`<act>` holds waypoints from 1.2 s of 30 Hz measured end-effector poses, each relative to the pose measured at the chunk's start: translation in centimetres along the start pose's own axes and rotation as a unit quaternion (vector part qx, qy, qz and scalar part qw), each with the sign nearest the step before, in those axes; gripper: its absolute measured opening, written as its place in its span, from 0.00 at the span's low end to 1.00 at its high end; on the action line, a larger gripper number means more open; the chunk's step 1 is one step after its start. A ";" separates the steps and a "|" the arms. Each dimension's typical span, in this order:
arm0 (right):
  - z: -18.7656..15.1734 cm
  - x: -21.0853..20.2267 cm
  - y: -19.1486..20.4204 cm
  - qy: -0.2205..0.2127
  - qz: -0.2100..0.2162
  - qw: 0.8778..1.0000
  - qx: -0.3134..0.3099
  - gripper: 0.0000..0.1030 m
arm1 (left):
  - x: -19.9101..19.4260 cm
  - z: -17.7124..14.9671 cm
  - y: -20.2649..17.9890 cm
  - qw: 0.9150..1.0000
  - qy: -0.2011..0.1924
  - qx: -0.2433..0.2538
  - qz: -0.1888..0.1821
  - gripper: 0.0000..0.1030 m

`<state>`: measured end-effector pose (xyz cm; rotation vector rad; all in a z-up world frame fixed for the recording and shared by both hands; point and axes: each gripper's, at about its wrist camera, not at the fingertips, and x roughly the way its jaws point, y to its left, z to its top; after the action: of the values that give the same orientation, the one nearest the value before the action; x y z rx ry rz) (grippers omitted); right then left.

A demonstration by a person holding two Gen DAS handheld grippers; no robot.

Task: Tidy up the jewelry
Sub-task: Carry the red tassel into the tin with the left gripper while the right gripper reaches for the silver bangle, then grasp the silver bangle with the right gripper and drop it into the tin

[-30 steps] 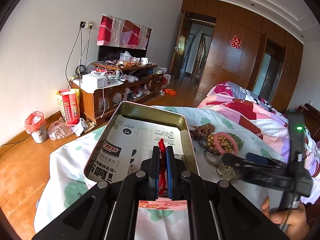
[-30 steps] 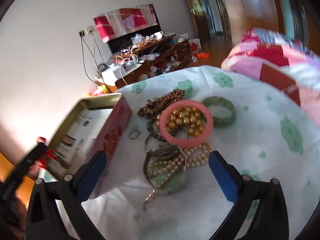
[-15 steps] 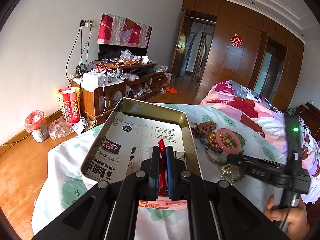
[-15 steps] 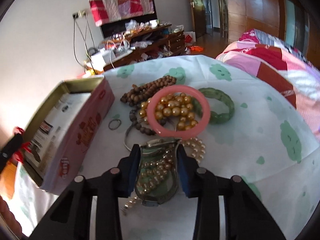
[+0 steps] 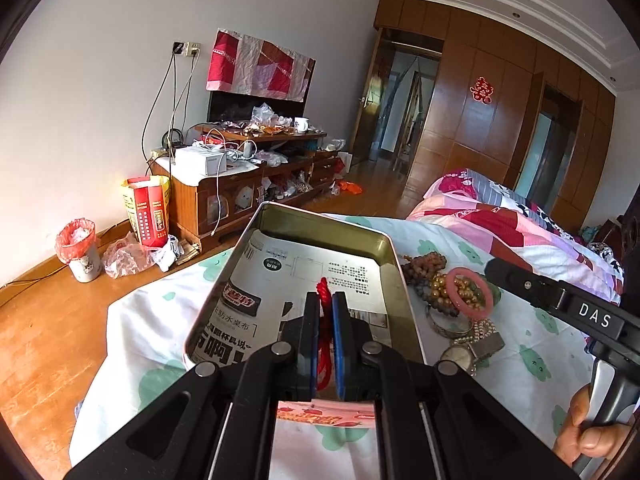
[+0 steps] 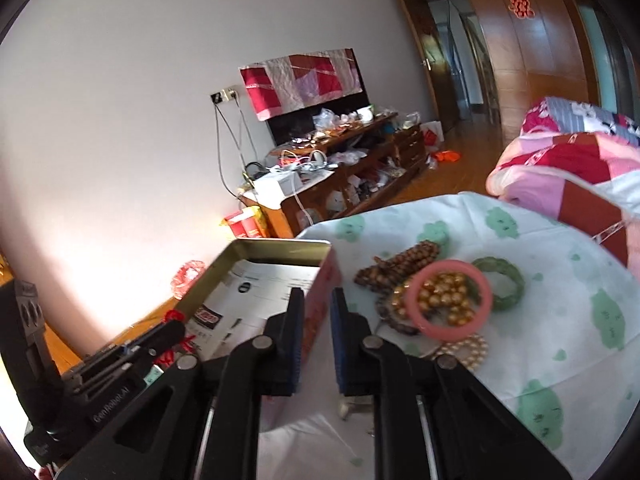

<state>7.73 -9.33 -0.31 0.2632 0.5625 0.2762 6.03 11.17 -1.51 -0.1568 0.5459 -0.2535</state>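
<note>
Just past the near rim of the open tin (image 5: 394, 276), the left tool (image 5: 326, 300) pinches a red cord (image 5: 323, 285).

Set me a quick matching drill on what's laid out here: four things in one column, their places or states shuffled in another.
Things:
1. red cord
2. pink bangle
3. green bangle
4. tin box

Places or states:
A. lies around the gold beads
B. open, lined with printed paper
C. pinched in the left gripper
D. lies on the floral cloth, right of the pink one in the right wrist view

Pairs: 1-C, 2-A, 3-D, 4-B
</note>
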 end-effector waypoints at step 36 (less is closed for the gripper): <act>-5.4 0.5 -3.1 0.145 -0.054 0.988 -0.013 0.11 | 0.6 -0.4 -0.6 1.000 0.011 0.003 0.009 0.05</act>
<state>5.69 -11.18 -5.90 0.1670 0.8574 0.2176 6.16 10.41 -2.05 -0.1434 0.5688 -0.2403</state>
